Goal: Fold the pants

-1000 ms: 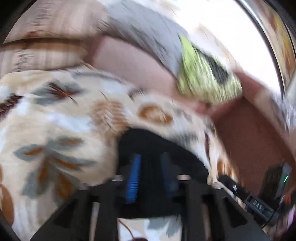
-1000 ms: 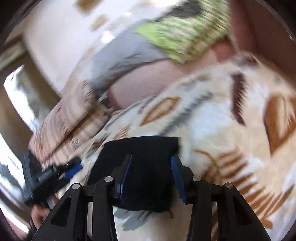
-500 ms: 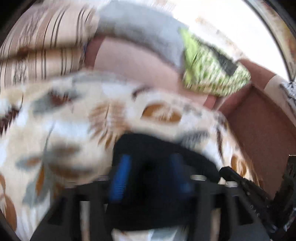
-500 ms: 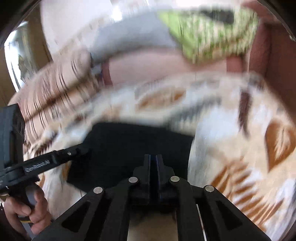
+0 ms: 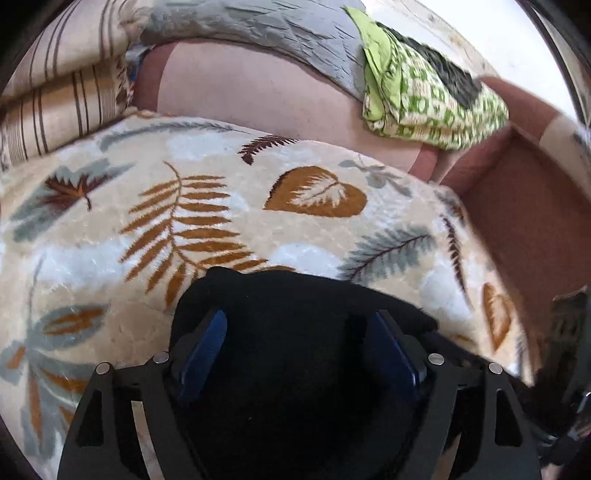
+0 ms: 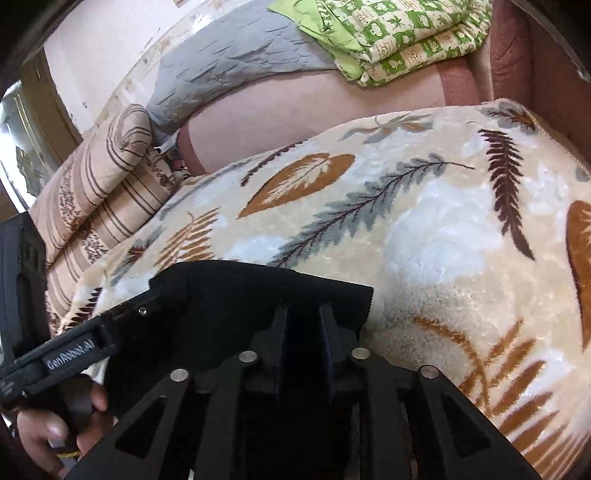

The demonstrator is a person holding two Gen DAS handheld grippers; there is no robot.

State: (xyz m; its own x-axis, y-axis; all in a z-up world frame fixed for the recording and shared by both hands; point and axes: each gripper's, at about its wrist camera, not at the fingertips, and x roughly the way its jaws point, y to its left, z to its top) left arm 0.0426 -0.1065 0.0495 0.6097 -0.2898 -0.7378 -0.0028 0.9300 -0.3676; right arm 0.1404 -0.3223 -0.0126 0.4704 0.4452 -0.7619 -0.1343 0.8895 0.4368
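The black pants (image 5: 295, 306) lie folded in a compact block on the leaf-patterned blanket (image 5: 207, 206). My left gripper (image 5: 295, 332) is open, its blue pads either side of the near part of the pants. In the right wrist view the pants (image 6: 229, 295) show as a dark block, and my right gripper (image 6: 303, 325) is shut on their near edge. The left gripper's body (image 6: 66, 354) and the hand that holds it show at the lower left of that view.
Striped pillows (image 5: 55, 96) lie at the far left. A grey cover (image 5: 280, 33) and a green patterned folded blanket (image 5: 424, 96) rest on the pink sofa back (image 5: 258, 92). The reddish sofa arm (image 5: 524, 221) bounds the right side.
My right gripper closed from open onto the pants' near edge. My left gripper opened wider over the pants. Both views steadied after blur.
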